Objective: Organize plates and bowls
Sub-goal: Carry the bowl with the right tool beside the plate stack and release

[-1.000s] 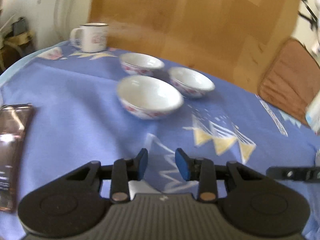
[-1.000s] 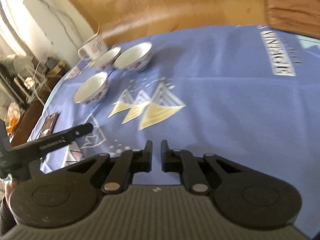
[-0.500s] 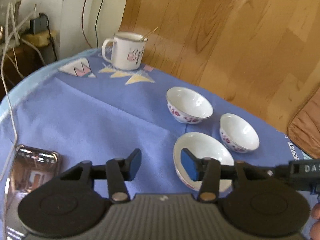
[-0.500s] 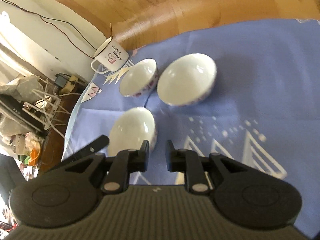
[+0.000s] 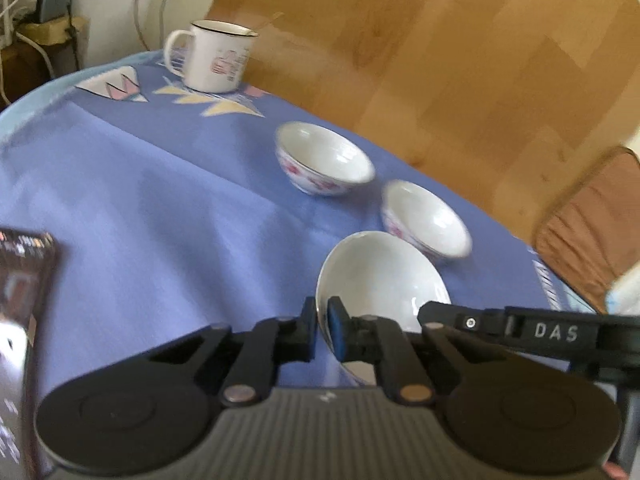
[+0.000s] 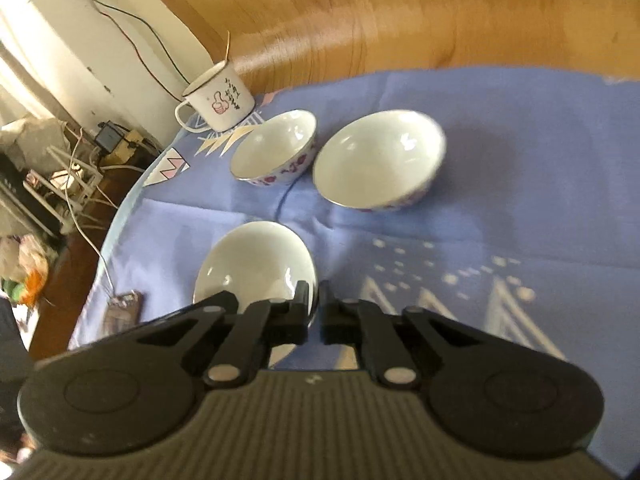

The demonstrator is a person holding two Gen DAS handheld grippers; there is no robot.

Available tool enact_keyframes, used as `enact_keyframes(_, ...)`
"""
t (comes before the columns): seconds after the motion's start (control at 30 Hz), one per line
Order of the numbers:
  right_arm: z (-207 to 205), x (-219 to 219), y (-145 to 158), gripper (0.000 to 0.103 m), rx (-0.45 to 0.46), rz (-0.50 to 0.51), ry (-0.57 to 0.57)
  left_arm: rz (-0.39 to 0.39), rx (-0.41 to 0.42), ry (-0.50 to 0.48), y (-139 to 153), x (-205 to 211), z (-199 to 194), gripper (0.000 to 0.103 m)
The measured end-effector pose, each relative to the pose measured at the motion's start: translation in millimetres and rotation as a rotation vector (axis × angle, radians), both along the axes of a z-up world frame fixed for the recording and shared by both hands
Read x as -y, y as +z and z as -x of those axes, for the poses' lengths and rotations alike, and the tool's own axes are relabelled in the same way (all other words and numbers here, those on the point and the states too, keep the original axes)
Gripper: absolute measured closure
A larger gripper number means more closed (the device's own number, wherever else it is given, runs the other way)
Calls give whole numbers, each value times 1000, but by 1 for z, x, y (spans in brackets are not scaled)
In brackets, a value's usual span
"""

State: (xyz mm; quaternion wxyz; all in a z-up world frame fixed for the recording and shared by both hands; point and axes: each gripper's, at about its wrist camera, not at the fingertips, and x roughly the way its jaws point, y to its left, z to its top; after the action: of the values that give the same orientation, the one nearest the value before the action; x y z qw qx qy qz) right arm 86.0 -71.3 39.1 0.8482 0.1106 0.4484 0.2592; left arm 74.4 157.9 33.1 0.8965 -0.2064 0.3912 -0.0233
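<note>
We have the nearest bowl [image 5: 376, 280] clamped by its rim from both sides: the left hand-held gripper [image 5: 322, 322] has just pinched shut on one edge and the right hand-held gripper [image 6: 314, 308] on the other, likely to lift it level. Two more bowls [image 6: 276, 152] sit just beyond on the blue-clothed desk [image 5: 160, 208].

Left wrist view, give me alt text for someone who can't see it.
The left gripper is clamped on the near rim of a white bowl on a blue tablecloth. Two smaller floral bowls sit beyond it, a white mug farther back, and a phone at left.
</note>
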Motion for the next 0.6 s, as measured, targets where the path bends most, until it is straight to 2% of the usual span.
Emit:
enact_keyframes(0.2,31,58,3,96,100,39,-66,10,-22,-121,-2,55,1,96)
enact_keyframes(0.4,31,126,6,96,101,38,-202,-23,-42,-251,1,133,-23,95)
enact_keyframes(0.6,24,197,12,96,101,74,-340,24,-86,-365,-1,210,-59,95)
